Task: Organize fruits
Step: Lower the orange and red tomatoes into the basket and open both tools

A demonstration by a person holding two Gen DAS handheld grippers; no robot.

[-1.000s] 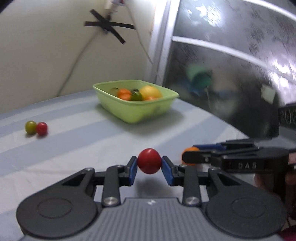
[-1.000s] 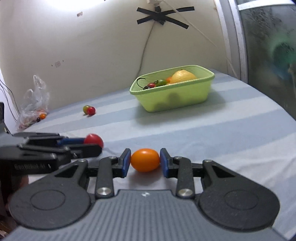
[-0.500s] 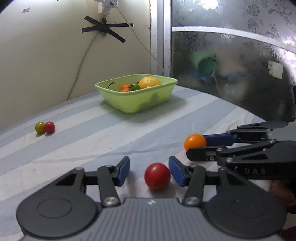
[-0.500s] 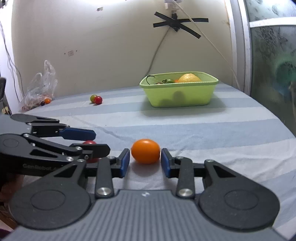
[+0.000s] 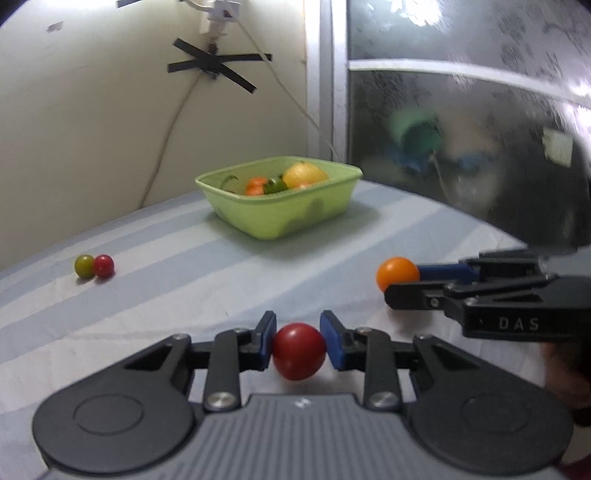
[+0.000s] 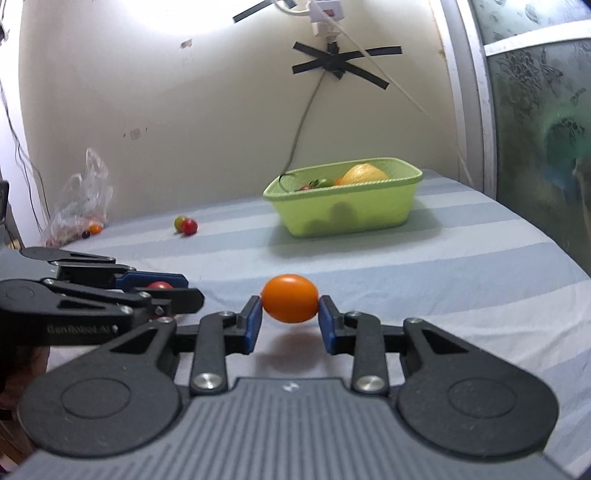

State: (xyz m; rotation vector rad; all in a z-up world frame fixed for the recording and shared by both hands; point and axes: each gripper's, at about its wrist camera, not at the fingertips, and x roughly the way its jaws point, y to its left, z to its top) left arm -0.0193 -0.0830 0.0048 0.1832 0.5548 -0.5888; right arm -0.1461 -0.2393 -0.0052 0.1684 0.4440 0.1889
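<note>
Both fruits have been lifted off the striped cloth (image 6: 461, 258): red tomato (image 5: 298, 350) pinched by the left gripper (image 5: 298, 345), orange tomato (image 6: 290, 298) by the right gripper (image 6: 290, 314), for carrying to the green basket (image 6: 347, 210).

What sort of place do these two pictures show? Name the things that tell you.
Probably a room in a home: a striped bedsheet, a wall socket with taped cable, and a frosted patterned glass door.
</note>
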